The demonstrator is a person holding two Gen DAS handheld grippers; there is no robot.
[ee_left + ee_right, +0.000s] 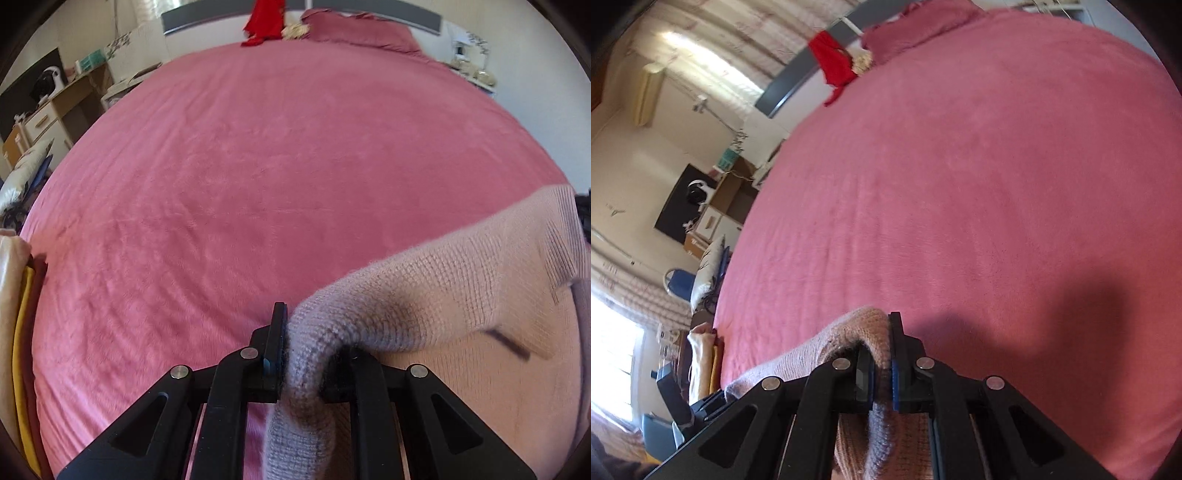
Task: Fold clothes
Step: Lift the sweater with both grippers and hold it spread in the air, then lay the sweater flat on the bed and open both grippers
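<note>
A pale pink knitted sweater hangs between my two grippers above the bed's pink blanket. My left gripper is shut on a thick fold of the sweater, which stretches off to the right. In the right wrist view my right gripper is shut on another edge of the same sweater, which runs off to the left. The right wrist view is tilted, with the blanket filling it.
A stack of folded cream and yellow clothes lies at the bed's left edge. A red garment and pink pillows sit at the headboard. A desk with drawers stands left of the bed.
</note>
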